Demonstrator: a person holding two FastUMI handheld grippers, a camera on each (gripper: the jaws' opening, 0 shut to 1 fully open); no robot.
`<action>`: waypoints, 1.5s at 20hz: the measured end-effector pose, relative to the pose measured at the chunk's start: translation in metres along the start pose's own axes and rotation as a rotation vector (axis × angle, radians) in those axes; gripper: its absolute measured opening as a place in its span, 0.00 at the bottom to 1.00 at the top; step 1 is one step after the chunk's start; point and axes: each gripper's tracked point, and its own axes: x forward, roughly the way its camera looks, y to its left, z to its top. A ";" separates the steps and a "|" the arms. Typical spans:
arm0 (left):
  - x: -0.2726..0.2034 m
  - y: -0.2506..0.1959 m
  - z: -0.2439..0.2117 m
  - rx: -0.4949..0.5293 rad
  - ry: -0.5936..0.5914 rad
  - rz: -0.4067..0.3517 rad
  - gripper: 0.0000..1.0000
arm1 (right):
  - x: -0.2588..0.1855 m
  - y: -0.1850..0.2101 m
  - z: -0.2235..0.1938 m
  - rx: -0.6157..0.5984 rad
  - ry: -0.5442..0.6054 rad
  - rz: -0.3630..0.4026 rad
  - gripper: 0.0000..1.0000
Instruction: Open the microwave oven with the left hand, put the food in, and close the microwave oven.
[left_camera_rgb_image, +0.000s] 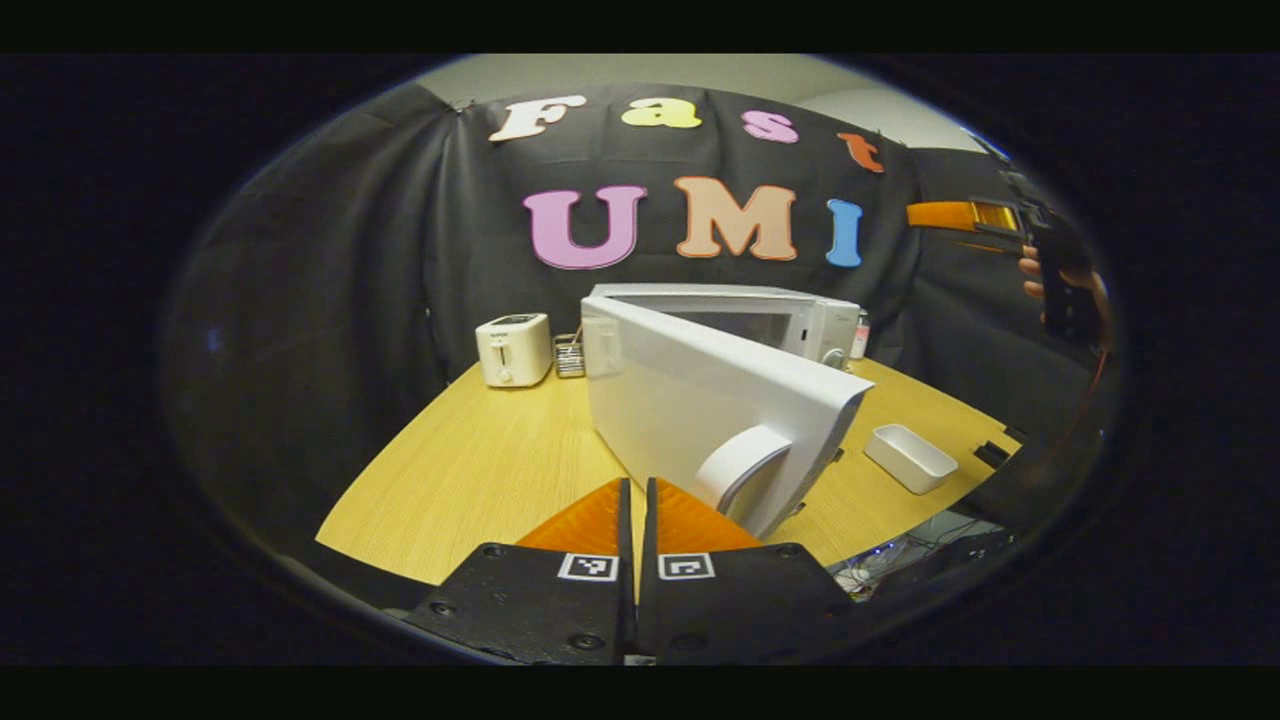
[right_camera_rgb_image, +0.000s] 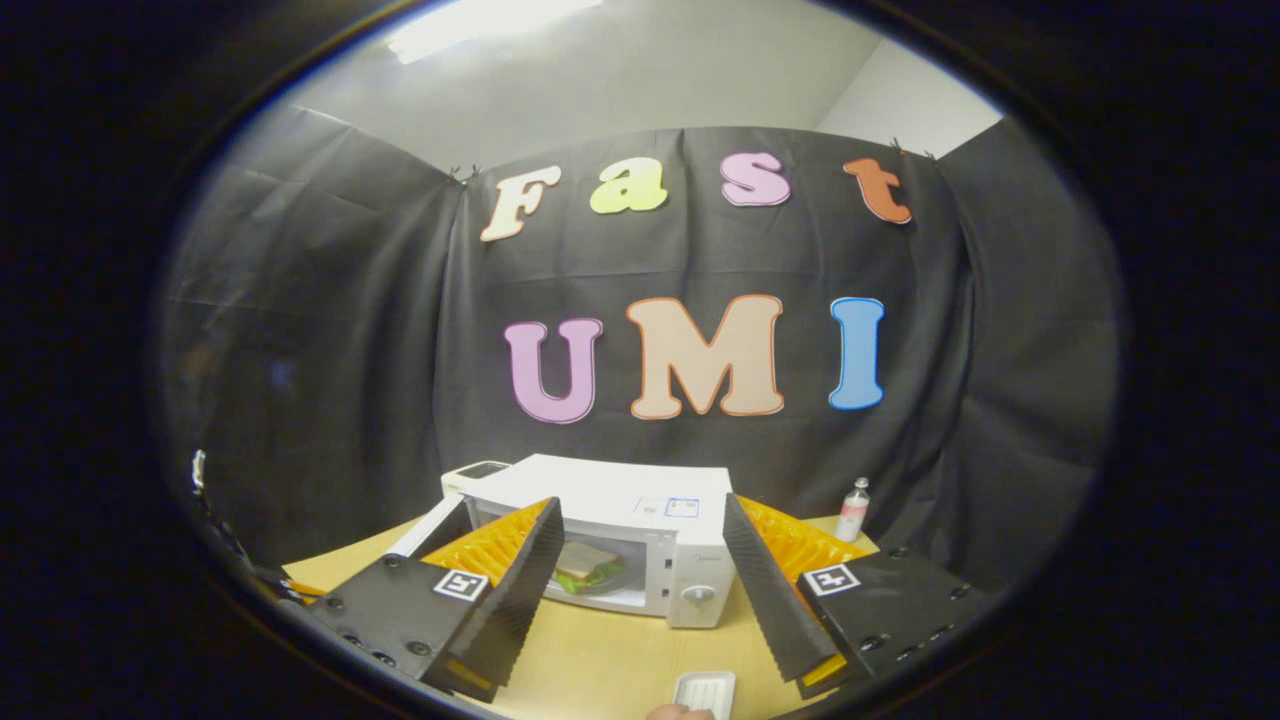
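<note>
Boxy white microwave standing long-axis across lower centre, door swinging open, sandwich lying inside. Left tool sitting closed, empty; right tool gaping wide.

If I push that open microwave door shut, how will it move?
The microwave door looks like a rigid panel, so it should swing as one piece. Pushing near its handle, far from the hinge, probably needs little force. The microwave looks bulky and will likely stay put.

Dim fisheye views, perhaps ceiling-lit, soft edges
</note>
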 end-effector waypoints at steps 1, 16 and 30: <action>0.003 -0.003 0.001 0.022 0.000 0.002 0.00 | -0.001 -0.003 0.002 -0.006 -0.003 -0.005 0.94; 0.055 -0.087 0.026 0.098 -0.028 -0.127 0.00 | 0.007 -0.045 0.017 0.009 -0.009 -0.020 0.93; 0.120 -0.137 0.055 0.091 -0.054 -0.119 0.00 | 0.038 -0.075 0.033 -0.039 -0.029 0.037 0.93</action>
